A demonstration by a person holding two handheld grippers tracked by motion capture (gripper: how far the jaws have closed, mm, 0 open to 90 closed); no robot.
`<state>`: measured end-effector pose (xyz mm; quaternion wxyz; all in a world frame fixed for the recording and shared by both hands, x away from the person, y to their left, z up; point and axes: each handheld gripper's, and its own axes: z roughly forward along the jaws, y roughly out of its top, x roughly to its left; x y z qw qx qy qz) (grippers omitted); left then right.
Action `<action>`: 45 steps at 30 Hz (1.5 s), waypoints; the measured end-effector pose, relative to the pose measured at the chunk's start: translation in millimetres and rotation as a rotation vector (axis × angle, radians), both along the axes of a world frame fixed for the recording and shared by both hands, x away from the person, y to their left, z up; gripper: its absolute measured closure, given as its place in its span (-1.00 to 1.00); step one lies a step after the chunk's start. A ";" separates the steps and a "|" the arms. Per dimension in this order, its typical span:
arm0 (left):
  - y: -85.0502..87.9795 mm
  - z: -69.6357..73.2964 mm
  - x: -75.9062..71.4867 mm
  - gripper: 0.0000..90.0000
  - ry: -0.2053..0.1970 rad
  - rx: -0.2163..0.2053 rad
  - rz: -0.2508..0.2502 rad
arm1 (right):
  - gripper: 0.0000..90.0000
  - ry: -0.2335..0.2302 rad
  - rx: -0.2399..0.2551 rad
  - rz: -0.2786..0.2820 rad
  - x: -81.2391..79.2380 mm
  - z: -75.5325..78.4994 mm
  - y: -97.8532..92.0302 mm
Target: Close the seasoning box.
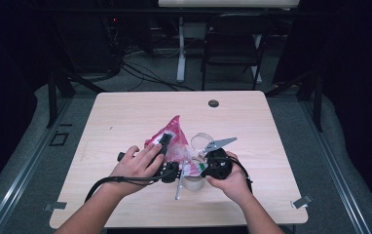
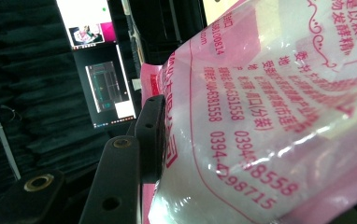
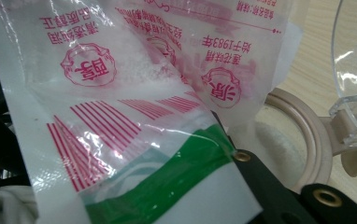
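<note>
A pink and white plastic bag with red print and white powder inside is held up over the table's middle. My left gripper grips its left side; one black finger presses against the bag, and the other is hidden behind it. My right gripper is shut on the bag's lower green-striped corner, its black finger lying along the film. Just beyond that corner sits a round container with a beige rim and a hinged clear lid, with white powder inside it.
The container rests near the front of the wooden table, its clear lid swung back. A dark grommet sits at the far edge. A chair stands beyond the table, and lit screens glow farther off.
</note>
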<state>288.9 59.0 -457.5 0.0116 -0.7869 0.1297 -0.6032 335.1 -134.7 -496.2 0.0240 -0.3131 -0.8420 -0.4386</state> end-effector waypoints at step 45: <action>14.1 -9.2 5.3 0.48 0.050 -0.068 0.040 | 1.00 -0.021 0.001 -0.008 -3.9 3.3 -1.0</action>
